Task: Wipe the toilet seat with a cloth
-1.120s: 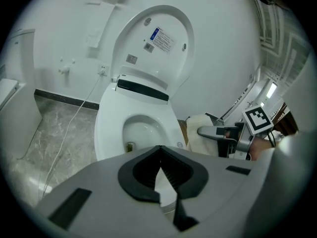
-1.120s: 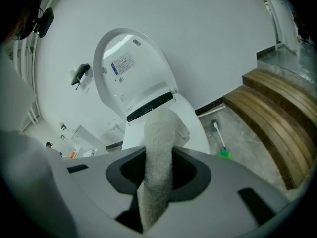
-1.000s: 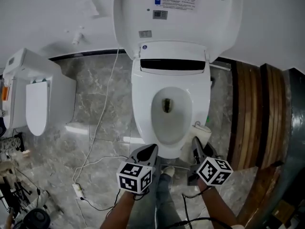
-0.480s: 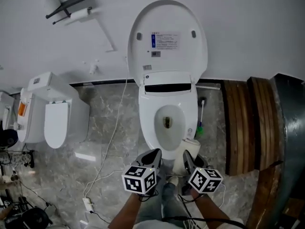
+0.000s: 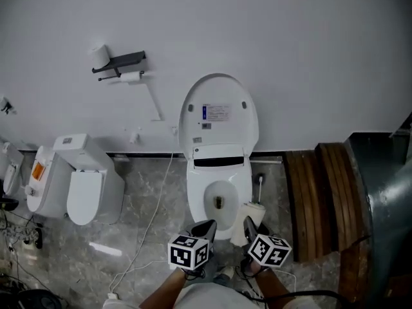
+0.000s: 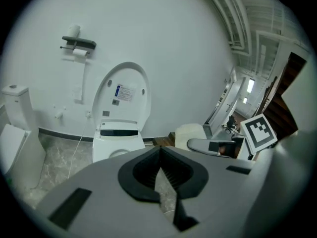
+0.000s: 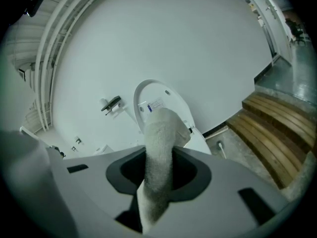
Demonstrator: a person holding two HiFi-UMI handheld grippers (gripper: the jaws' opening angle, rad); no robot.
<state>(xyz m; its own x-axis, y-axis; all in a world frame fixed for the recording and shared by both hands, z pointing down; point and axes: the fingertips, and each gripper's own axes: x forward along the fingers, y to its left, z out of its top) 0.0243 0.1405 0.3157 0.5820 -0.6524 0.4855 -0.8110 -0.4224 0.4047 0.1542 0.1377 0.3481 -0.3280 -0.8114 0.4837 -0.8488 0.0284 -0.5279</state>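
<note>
– Question one: what did the right tool [image 7: 159,157] hold?
– It held the cream, fluffy terry cloth [image 7: 160,128]. The jaws were closed on the cloth, and it stood up from between them like a thick roll. In the head view the same cloth hung at the tip of this tool, near the front right side of the white toilet [image 5: 219,152].
– And the left tool [image 6: 158,153]?
– Its jaws were together, with nothing between them. It was just beside the right tool, in front of the toilet. Both tools pointed towards the toilet and a little downward.
– Where was the white oval toilet seat [image 5: 197,192]?
– The seat lay down flat around the bowl, and both tools were apart from it. The white oval lid [image 5: 219,111] stood upright against the white wall, with a printed label on its inner side.
– What else was in the room?
– A second white toilet with closed lid [image 5: 84,188] stood at the left, well apart, on the grey marble floor [image 5: 141,192]. A toilet brush with pale handle [image 5: 259,184] stood just right of the open toilet. Brown wooden planks [image 5: 315,198] lay further right. A black paper holder [image 5: 122,61] with white rolls was on the wall, up and left of the lid.
</note>
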